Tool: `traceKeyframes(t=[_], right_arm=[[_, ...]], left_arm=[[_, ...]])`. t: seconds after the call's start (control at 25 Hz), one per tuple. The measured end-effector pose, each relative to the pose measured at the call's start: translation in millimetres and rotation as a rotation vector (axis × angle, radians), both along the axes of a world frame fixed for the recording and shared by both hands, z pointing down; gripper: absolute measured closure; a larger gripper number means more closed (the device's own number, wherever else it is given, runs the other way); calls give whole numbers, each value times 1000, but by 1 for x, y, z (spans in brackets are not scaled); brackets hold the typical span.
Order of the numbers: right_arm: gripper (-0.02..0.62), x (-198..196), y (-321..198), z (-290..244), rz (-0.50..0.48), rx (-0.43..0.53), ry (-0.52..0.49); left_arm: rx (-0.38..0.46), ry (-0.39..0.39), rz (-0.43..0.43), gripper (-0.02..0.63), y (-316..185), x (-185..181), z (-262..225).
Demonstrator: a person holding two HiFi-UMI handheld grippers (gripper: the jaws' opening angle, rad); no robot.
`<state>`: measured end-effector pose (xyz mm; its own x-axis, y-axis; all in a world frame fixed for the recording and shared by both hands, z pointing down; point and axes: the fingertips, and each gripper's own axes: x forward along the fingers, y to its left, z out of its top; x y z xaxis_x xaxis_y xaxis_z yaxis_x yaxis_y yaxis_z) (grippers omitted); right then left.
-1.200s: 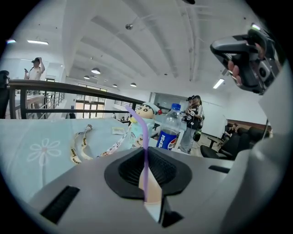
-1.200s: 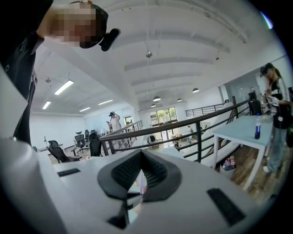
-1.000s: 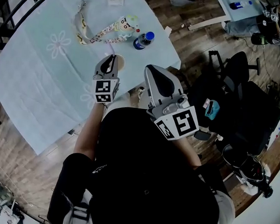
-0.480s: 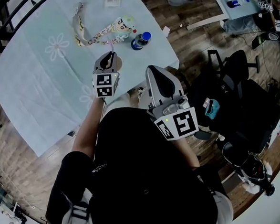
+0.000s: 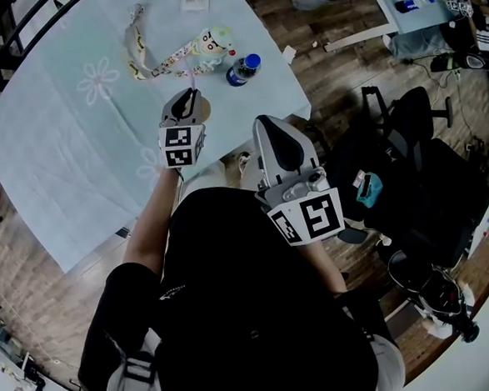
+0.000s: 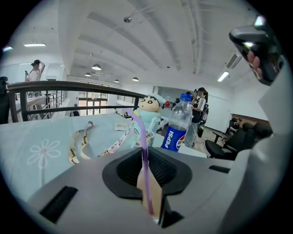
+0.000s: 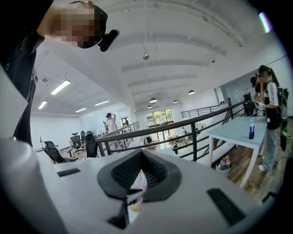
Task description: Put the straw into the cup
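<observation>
I work at a table [image 5: 57, 135] spread with a pale blue, flower-printed cloth, and it stands on a brown wooden floor [image 5: 336, 80]. A black railing [image 6: 68, 83] runs beyond the table's far edge. To the table's right stands a black office chair [image 5: 416, 127], with a second pale table [image 5: 415, 27] past it. Above the table, a white ceiling [image 6: 151, 41] carries a strip light [image 6: 224, 76] and round lamps.
</observation>
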<state>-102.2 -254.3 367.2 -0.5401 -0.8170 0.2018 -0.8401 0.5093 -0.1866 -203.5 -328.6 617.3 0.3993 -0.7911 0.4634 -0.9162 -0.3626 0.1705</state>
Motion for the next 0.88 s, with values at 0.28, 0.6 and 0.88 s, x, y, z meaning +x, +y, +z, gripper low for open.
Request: traceKeyframes(t=[0.28, 0.6, 0.88], right_arm=[[586, 4, 6, 0, -21, 6, -12], [586, -5, 18, -2, -128, 24, -40], [586, -13, 38, -10, -275, 46, -66]], left_arm=[[17, -4, -26, 503, 13, -3, -4], [70, 9, -105, 564, 42, -16, -30], [190, 54, -237, 592, 87, -22, -93]])
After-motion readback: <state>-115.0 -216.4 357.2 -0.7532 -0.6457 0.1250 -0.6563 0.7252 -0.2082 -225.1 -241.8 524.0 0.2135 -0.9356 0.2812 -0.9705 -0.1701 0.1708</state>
